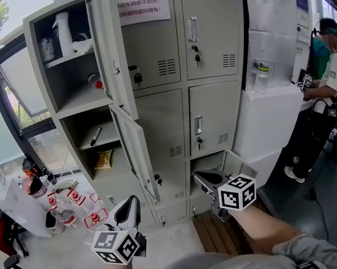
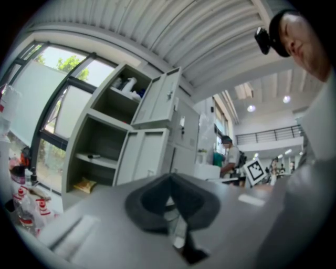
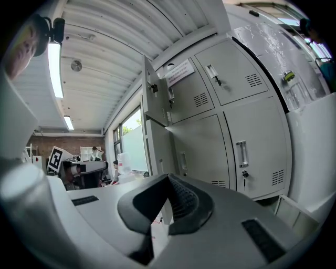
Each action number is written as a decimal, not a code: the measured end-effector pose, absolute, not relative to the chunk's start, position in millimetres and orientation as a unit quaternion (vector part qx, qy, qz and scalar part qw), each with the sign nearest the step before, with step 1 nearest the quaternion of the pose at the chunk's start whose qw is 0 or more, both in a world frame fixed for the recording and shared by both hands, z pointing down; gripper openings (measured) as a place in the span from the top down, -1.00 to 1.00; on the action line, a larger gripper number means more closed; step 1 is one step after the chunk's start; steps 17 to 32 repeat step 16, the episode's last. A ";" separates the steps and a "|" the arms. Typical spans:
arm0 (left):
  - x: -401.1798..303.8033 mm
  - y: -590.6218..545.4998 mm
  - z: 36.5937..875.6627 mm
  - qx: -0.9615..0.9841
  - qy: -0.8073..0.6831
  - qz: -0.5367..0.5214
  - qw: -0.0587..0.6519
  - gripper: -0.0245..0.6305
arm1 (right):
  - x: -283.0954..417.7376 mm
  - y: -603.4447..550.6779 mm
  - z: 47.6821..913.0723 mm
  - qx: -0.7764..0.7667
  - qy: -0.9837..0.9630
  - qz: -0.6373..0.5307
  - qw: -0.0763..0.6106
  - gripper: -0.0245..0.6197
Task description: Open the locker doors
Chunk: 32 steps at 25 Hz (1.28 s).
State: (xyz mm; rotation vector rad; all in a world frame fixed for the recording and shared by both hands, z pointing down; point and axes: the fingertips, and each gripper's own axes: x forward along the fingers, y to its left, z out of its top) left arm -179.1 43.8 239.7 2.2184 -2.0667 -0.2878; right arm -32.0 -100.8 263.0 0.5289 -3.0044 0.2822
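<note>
Ahead of both grippers, beside the window: grey locker cabinet, three columns. Left column: upper door and middle door swung open; white spray bottle on the top shelf, yellow packet in the compartment below. Other two columns: upper and middle doors closed, paper notice on one. Left gripper: jaws pressed together, nothing between. Right gripper: jaws pressed together, likewise empty.
</note>
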 end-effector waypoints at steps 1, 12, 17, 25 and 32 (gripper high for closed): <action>-179.0 42.9 239.9 0.728 -0.678 -0.095 0.049 0.91 | -31.7 -102.1 263.7 0.173 -0.980 0.092 0.039 0.90; -176.4 37.7 239.3 0.734 -0.672 -0.090 0.051 0.91 | -30.1 -106.9 266.2 0.179 -0.979 0.090 0.041 0.90; -176.3 37.2 237.2 0.735 -0.670 -0.089 0.049 0.91 | -31.1 -107.0 264.0 0.179 -0.979 0.089 0.040 0.90; -176.3 37.2 237.2 0.735 -0.670 -0.089 0.049 0.91 | -31.1 -107.0 264.0 0.179 -0.979 0.089 0.040 0.90; -176.3 37.2 237.2 0.735 -0.670 -0.089 0.049 0.91 | -31.1 -107.0 264.0 0.179 -0.979 0.089 0.040 0.90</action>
